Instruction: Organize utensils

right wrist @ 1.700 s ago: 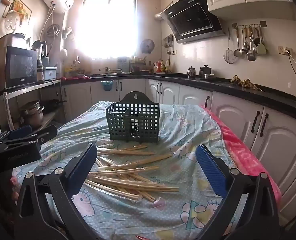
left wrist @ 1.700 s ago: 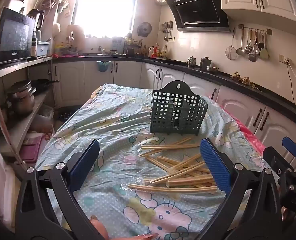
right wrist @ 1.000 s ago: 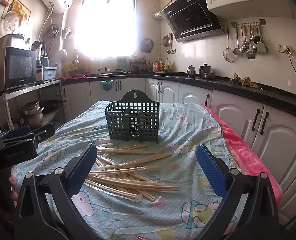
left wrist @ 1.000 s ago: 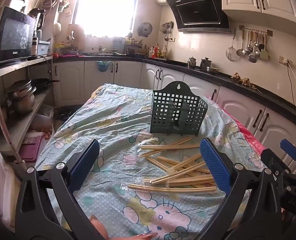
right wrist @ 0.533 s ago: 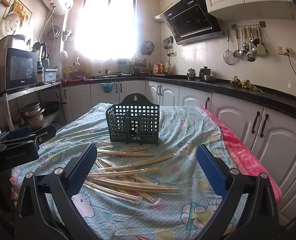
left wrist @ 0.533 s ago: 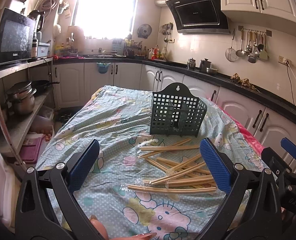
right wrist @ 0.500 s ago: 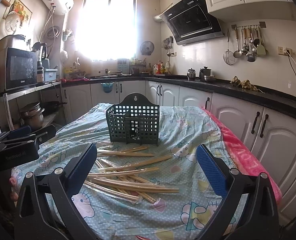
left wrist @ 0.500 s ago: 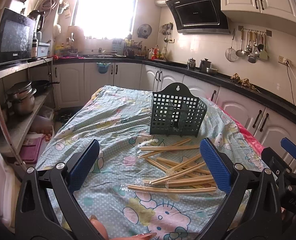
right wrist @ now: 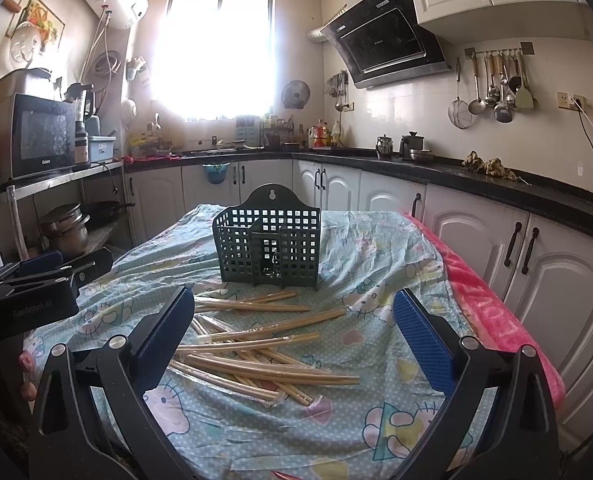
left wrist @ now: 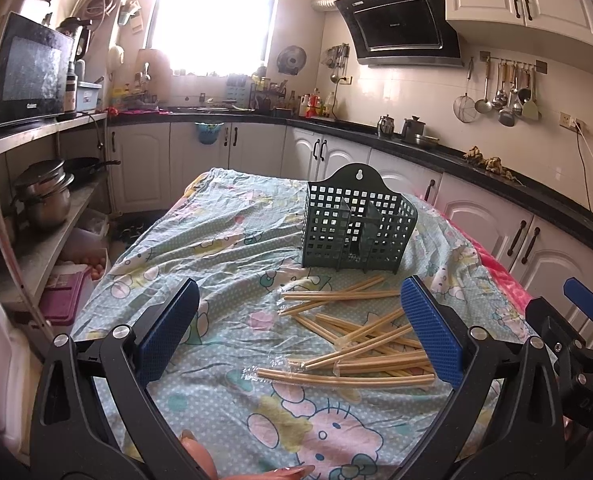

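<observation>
Left gripper (left wrist: 300,332): black frame, blue textured pads spread wide, nothing between them; held above the near edge of the table. Right gripper (right wrist: 294,334): same build, jaws likewise spread and empty, held above the table's near edge with the pile ahead of it.

Just beyond both: loose heap of pale bamboo chopsticks (right wrist: 256,354), long slender round sticks crossing at all angles. Several appear still sealed in thin clear plastic sleeves (left wrist: 280,370), crinkled and glossy at the ends.

Behind the heap, a little apart: dark green plastic utensil caddy (left wrist: 358,226), square-grid lattice walls, arched back with hanging hole, inner dividers. It stands upright; through the lattice its compartments look empty.

Underneath: pale blue cotton tablecloth with cartoon cat print (right wrist: 380,280), wrinkled, soft, draped over the table; pink towel-like fabric (right wrist: 484,308) along the right edge.

Progress, as judged: nothing sorted yet. All chopsticks lie on the cloth, none in the caddy. The whole job remains: pick sticks from the tangle, stand them in a compartment. Sleeved ones may slip under the pads.
</observation>
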### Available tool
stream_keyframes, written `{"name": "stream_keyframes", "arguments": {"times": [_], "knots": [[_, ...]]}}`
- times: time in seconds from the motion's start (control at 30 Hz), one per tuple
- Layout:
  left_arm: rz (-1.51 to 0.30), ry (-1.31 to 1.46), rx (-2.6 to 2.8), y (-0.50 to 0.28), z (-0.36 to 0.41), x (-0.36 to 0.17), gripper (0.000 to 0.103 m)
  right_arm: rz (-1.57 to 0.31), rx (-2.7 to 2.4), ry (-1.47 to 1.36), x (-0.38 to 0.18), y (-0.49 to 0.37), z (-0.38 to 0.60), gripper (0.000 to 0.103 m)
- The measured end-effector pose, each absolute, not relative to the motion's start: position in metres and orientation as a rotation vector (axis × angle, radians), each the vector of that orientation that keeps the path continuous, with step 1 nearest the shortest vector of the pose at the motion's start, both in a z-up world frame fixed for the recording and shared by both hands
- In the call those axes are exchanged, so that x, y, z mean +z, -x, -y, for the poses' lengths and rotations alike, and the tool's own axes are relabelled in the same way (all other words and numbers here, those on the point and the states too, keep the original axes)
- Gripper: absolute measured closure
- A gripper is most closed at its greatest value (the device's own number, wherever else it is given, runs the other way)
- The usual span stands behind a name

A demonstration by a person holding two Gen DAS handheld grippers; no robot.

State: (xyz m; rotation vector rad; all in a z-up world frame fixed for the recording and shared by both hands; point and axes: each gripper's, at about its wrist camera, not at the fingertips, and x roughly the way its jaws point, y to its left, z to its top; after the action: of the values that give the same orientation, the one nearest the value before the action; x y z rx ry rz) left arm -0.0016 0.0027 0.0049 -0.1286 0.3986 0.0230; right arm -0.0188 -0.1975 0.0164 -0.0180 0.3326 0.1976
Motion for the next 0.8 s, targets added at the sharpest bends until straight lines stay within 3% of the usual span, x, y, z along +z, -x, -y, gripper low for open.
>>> {"name": "stream_keyframes", "arguments": {"times": [0.8], "knots": [[-0.519,0.279,0.022,-0.03,-0.049,-0.007,0.01,-0.411,0.368,0.041,0.022,-0.016,0.184,0.006]]}}
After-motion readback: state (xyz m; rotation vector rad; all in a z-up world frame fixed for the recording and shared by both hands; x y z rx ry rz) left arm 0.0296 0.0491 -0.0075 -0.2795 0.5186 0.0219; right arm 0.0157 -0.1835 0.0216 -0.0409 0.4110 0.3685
